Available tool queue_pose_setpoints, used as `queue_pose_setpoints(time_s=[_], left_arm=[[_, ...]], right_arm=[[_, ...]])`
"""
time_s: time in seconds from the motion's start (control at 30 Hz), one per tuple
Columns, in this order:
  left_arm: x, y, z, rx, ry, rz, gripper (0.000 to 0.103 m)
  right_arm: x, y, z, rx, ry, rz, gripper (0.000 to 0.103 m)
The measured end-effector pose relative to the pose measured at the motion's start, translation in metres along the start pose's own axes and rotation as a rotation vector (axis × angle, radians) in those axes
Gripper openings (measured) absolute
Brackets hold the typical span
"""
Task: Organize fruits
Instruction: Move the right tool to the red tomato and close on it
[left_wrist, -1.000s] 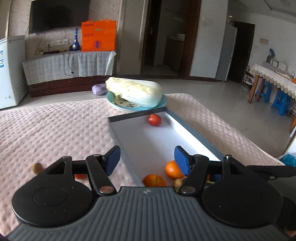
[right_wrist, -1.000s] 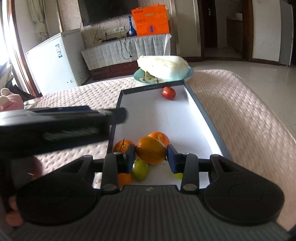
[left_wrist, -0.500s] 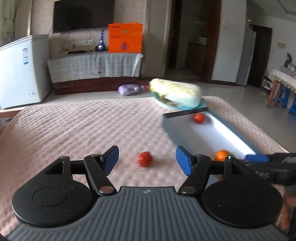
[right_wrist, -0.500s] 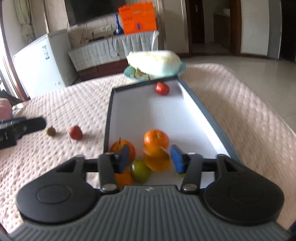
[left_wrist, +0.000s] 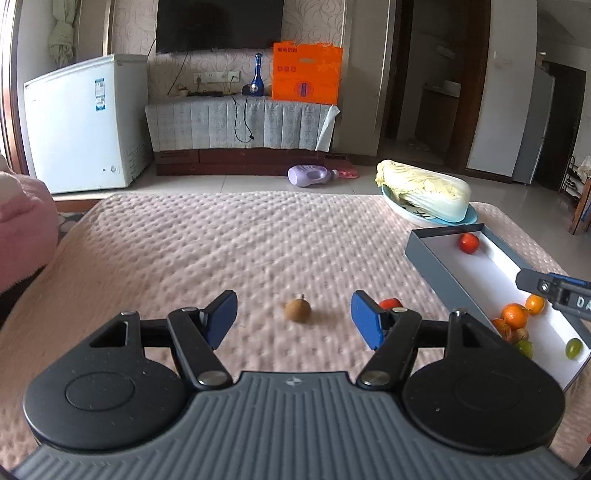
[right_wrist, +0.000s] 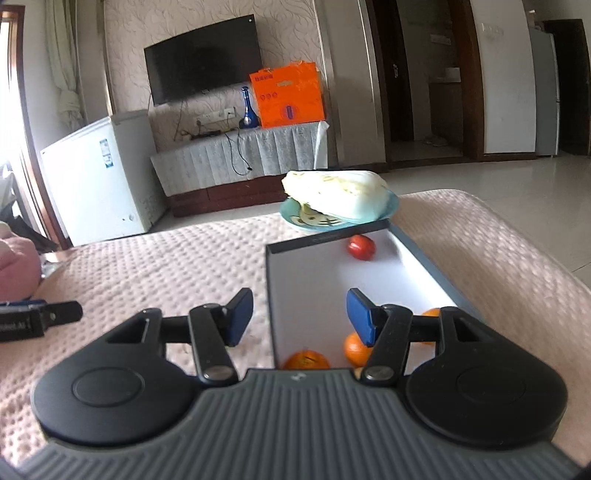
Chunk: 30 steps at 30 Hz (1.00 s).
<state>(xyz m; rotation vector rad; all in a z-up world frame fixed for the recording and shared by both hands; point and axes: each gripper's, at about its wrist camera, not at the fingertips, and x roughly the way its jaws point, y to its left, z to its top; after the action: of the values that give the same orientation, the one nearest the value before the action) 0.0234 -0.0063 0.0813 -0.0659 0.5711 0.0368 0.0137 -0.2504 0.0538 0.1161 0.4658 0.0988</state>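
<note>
1. The pink quilted bedspread (left_wrist: 229, 251) fills both views; only the left wrist view shows its bare middle stretch, and there two loose fruits lie on it.
2. The long grey box (right_wrist: 271, 291) with a white inside lies on the bedspread's right part. The right wrist view looks down its length from the near end; the left wrist view sees it from the side, at the right edge.
3. A napa cabbage (left_wrist: 424, 190) rests on a blue plate (right_wrist: 391, 206) just beyond the box's far end.
4. The left gripper (left_wrist: 293, 317) stands wide open and holds nothing; it hangs over the bedspread.
5. The right gripper (right_wrist: 299, 314) is open and empty, its left finger over the bedspread and its right finger over the box.
6. Oranges (right_wrist: 354, 349) cluster at the near end of the box; the left wrist view alone also shows green fruits (left_wrist: 574, 347) beside them.
7. A red fruit (right_wrist: 361, 247) sits alone at the box's far end.
8. A second red fruit (left_wrist: 390, 303) lies on the bedspread, half hidden behind the left gripper's right finger.
9. A small, round, brown fruit (left_wrist: 297, 310) with a short stem lies on the bedspread in line with the gap of the left gripper.
</note>
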Motion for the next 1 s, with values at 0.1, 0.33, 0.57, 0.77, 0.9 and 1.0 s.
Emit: queue_pose_setpoints(time_s=[0.1,0.33,0.57,0.77,0.9,1.0], left_arm=[[-0.001,0.004,-0.002,0.006,-0.001,0.005,0.073],[0.004,0.010,-0.003,0.015,0.011,0.030,0.073],[0.005,0.016,-0.003,0.015,0.009,0.026,0.073],[0.010,0.022,-0.005,0.006,0.020,0.032,0.073],[0.013,0.025,-0.005,0.000,0.027,0.034,0.073],[0.021,0.027,-0.006,-0.002,0.040,0.044,0.073]], right_arm=[[0.004,0.009,0.000,-0.005,-0.004,0.017,0.059],[0.004,0.042,-0.004,-0.106,-0.029,0.088,0.059],[0.020,0.079,-0.016,-0.197,0.047,0.205,0.059],[0.044,0.100,-0.028,-0.251,0.129,0.225,0.058],[0.055,0.103,-0.033,-0.271,0.160,0.189,0.058],[0.057,0.100,-0.034,-0.283,0.173,0.171,0.058]])
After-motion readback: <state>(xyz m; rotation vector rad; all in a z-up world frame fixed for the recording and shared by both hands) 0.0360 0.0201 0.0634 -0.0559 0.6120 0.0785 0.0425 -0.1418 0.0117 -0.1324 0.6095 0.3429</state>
